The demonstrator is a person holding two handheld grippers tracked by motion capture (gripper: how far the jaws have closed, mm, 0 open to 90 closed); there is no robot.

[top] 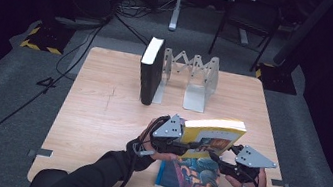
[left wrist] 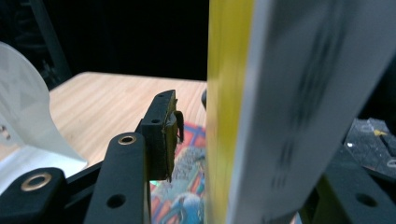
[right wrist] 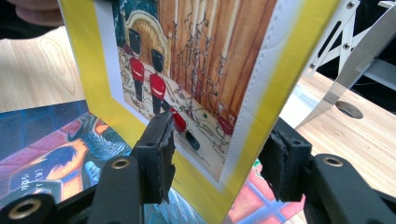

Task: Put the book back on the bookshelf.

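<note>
A yellow-edged picture book (top: 214, 131) is lifted and tilted over a colourful blue book (top: 192, 176) that lies flat near the table's front edge. My right gripper (top: 217, 158) reaches in from the right. In the right gripper view it (right wrist: 222, 158) is shut on the yellow book (right wrist: 196, 70), one jaw on the cover with red soldiers and one behind. My left gripper (top: 191, 150) comes from the left. Its jaws (left wrist: 257, 158) straddle the book's blurred edge (left wrist: 261, 116), with a gap at the left pad (left wrist: 164, 135), so it is open. The blue book (left wrist: 187, 186) shows below.
A black book (top: 151, 71) stands upright at the left end of a silver expanding book rack (top: 192, 77) at the back of the wooden table (top: 100, 113). Rack plates (right wrist: 355, 56) rise at the right in the right gripper view. A chair and cables lie beyond the table.
</note>
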